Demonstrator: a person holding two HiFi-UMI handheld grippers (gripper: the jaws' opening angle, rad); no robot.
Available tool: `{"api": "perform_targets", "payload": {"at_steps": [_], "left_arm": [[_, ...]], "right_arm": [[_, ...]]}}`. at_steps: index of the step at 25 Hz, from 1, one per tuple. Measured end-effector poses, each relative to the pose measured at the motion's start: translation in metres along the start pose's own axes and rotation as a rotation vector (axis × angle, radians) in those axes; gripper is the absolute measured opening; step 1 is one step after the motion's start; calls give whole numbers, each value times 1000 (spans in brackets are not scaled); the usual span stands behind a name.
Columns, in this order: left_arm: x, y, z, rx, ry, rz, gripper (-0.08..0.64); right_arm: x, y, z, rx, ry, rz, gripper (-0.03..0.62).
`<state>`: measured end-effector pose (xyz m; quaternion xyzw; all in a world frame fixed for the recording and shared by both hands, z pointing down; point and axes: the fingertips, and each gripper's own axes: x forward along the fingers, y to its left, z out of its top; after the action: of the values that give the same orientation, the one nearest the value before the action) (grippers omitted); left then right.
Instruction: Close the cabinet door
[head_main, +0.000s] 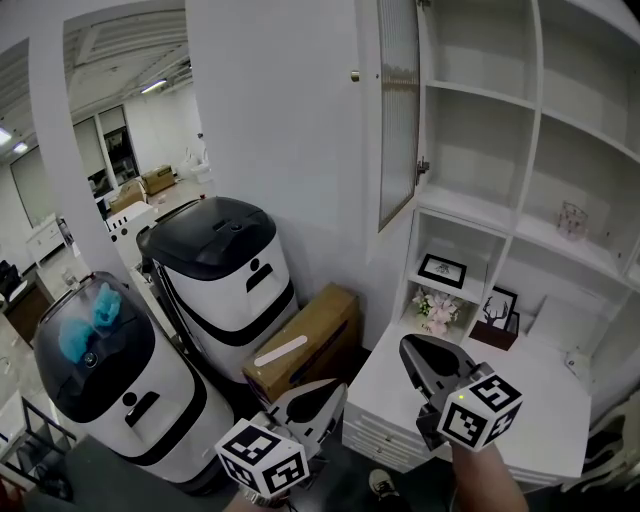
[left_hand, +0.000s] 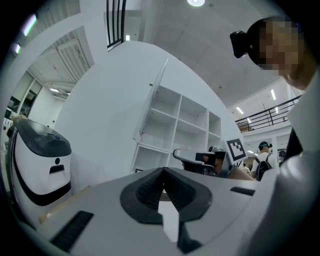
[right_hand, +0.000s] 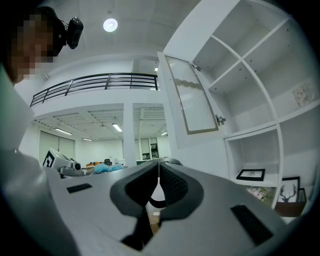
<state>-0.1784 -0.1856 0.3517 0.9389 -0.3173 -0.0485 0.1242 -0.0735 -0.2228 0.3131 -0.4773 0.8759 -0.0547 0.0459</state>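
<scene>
The cabinet door (head_main: 398, 110), a white frame with a ribbed glass pane, stands swung open toward me off the white shelf unit (head_main: 520, 130). My right gripper (head_main: 410, 350) is low in the head view, below the door and over the white counter, jaws shut and empty. Further left, my left gripper (head_main: 335, 392) hangs beside the counter's edge, also shut with nothing held. In the right gripper view the gripper (right_hand: 159, 167) sits below the door (right_hand: 192, 100), well apart from it. The left gripper view shows its gripper (left_hand: 162, 172) facing the door (left_hand: 152, 107), with the right gripper (left_hand: 192, 157) beside it.
Two white-and-black machines (head_main: 225, 270) (head_main: 110, 380) stand at the left, with a cardboard box (head_main: 305, 340) against the wall. On the white counter (head_main: 520, 400) and lower shelf are a framed picture (head_main: 442, 270), flowers (head_main: 435, 308) and a deer picture (head_main: 497, 310).
</scene>
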Motion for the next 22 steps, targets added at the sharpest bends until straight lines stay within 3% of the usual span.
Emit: {"api": "perform_targets", "payload": {"at_steps": [5,7,10,16,22], "left_arm": [[8,2,1,6,7,19,6],[14,1,0,11,10,20,6],[21,3,2,13,0,24,6],[29,16,6,8,-24,50,6],[35,29,3,-7,-23,74,6]], "right_arm": [[21,-10,8,-13,-4,4,9],[32,-16,11,-24,-4,9,60],[55,-21,16,-52,0,10,86],[98,-35,28,-183,-12,-83,109],[132,-49,29,-192,-16,-123,133]]}}
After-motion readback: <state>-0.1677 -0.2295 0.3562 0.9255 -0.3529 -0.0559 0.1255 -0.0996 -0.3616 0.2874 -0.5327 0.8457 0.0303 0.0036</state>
